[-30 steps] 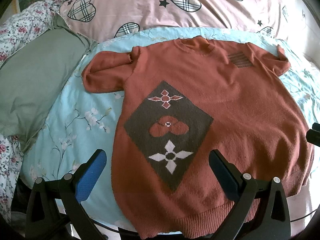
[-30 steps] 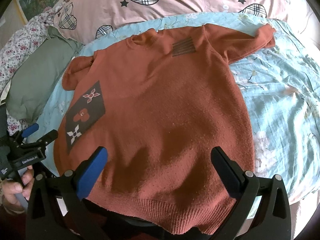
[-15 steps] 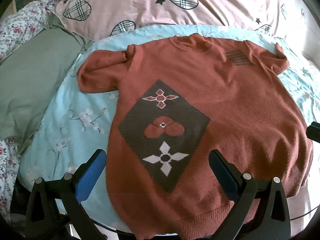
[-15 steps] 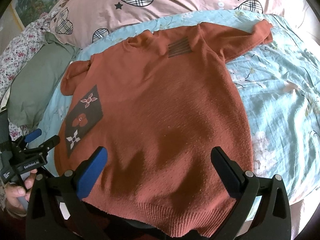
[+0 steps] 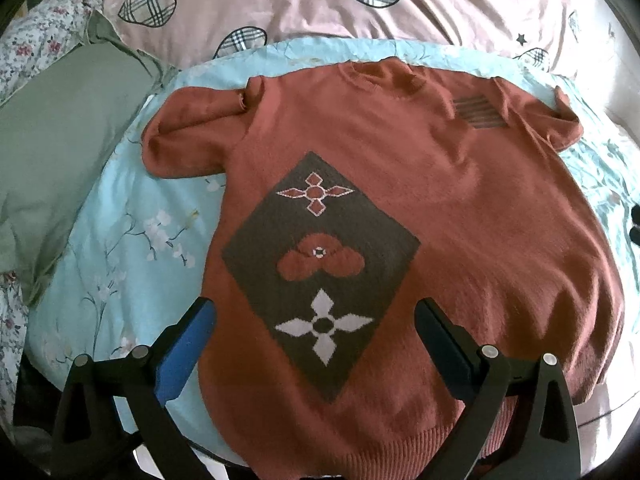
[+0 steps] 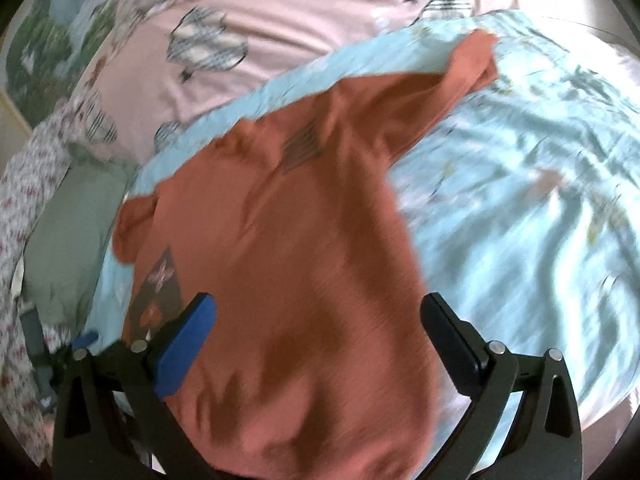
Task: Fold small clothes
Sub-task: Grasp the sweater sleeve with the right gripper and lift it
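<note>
A rust-red knit sweater (image 5: 460,200) lies spread flat, front up, on a light blue floral sheet (image 5: 132,248). A dark diamond patch with flower motifs (image 5: 320,264) sits on its left half. My left gripper (image 5: 314,306) hovers open over that patch near the hem, with nothing between its pads. In the blurred right wrist view, the sweater (image 6: 300,240) runs diagonally, its right sleeve (image 6: 472,60) stretched to the far right. My right gripper (image 6: 316,300) hangs wide above the sweater's lower right side. Its jaws are closing slightly, and the pads press on nothing.
A pink quilt with plaid hearts (image 5: 360,0) lies behind the sweater. A green pillow (image 5: 60,152) and floral cloth (image 5: 40,32) lie to the left. Wrinkled blue sheet (image 6: 520,200) stretches right of the sweater. The left gripper's blue tip (image 6: 86,338) shows at the lower left.
The right wrist view has swung sideways and rolled, now blurred, with the sweater tilted and shifted left. The left wrist view has crept a little to the right over the diamond patch.
</note>
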`<state>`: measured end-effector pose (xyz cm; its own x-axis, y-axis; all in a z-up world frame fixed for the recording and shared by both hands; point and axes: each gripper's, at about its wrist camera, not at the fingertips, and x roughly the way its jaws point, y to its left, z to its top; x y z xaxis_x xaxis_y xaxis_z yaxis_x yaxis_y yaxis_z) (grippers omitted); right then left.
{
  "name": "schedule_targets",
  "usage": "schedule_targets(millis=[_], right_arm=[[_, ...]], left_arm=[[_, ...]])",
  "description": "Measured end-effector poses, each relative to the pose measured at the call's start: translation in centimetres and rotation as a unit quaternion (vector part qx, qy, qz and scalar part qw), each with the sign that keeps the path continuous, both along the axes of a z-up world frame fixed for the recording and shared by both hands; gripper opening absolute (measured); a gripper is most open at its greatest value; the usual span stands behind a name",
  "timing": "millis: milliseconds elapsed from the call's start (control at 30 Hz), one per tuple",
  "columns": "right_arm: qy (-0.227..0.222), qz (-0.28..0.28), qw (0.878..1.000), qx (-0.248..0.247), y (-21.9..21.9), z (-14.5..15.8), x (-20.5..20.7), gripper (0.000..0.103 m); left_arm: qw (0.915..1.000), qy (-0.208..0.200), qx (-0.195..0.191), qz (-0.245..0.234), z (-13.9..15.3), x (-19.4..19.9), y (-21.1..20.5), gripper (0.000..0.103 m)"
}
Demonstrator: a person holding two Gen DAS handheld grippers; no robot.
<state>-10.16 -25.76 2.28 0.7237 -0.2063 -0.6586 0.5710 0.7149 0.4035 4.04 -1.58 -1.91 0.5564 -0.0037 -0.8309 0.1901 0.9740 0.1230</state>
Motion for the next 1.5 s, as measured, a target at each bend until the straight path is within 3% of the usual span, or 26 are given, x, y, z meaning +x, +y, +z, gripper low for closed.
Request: schedule_targets(millis=[167, 333, 400, 500, 667, 833, 933, 1033, 1100, 1200, 1367, 1500], right_arm=[[-0.048, -0.056, 0.996, 0.046, -8.2, 0.6, -0.5, 0.092], [-0.051, -0.113, 0.991, 0.057, -17.3, 1.0, 1.4, 0.088], [-0.058, -0.123, 0.989, 0.062, -20.8, 1.1, 2.6, 0.077], [-0.053, -0.150, 0.985, 0.063, -27.2, 0.9, 4.7, 0.070], [-0.037, -0.183, 0.980, 0.072, -34.6, -0.7, 6.3, 0.060], [-0.047, -0.186, 0.979, 0.070, -39.8, -0.9, 7.2, 0.056], [-0.054, -0.186, 0.980, 0.054, -41.5, -0.2, 7.6, 0.055], [-0.051, -0.182, 0.980, 0.063, -42.8, -0.3, 8.4, 0.039], [-0.048, -0.184, 0.980, 0.062, -42.9, -0.4, 8.8, 0.014], [-0.072, -0.163, 0.983, 0.051, -41.7, 0.6, 9.6, 0.009], [-0.102, -0.045, 0.993, 0.030, -35.1, 3.4, 13.7, 0.008], [-0.111, 0.091, 0.989, 0.022, -26.9, 4.9, 19.0, 0.008]], left_arm=[[1.0000, 0.000, 0.000, 0.004, 0.1, 1.3, -0.2, 0.100], [0.9999, 0.001, -0.013, 0.007, -0.1, 2.8, -0.7, 0.100], [0.9999, 0.008, -0.011, 0.005, -0.6, 3.5, -1.1, 0.100], [0.9998, 0.017, -0.003, 0.003, -1.4, 4.4, -1.8, 0.100], [0.9991, 0.040, 0.012, 0.005, -3.4, 6.3, -2.8, 0.100], [0.9980, 0.059, 0.019, 0.006, -5.0, 8.3, -3.8, 0.100], [0.9979, 0.062, 0.015, 0.002, -5.5, 9.1, -4.5, 0.100], [0.9978, 0.066, 0.013, -0.003, -5.8, 9.8, -5.4, 0.100], [0.9976, 0.067, 0.014, -0.006, -5.9, 10.2, -5.6, 0.100], [0.9974, 0.070, 0.015, -0.009, -6.0, 10.4, -5.8, 0.100], [0.9978, 0.065, 0.006, -0.009, -5.8, 10.0, -5.4, 0.100], [0.9982, 0.058, -0.009, -0.007, -5.4, 9.8, -5.1, 0.100]])
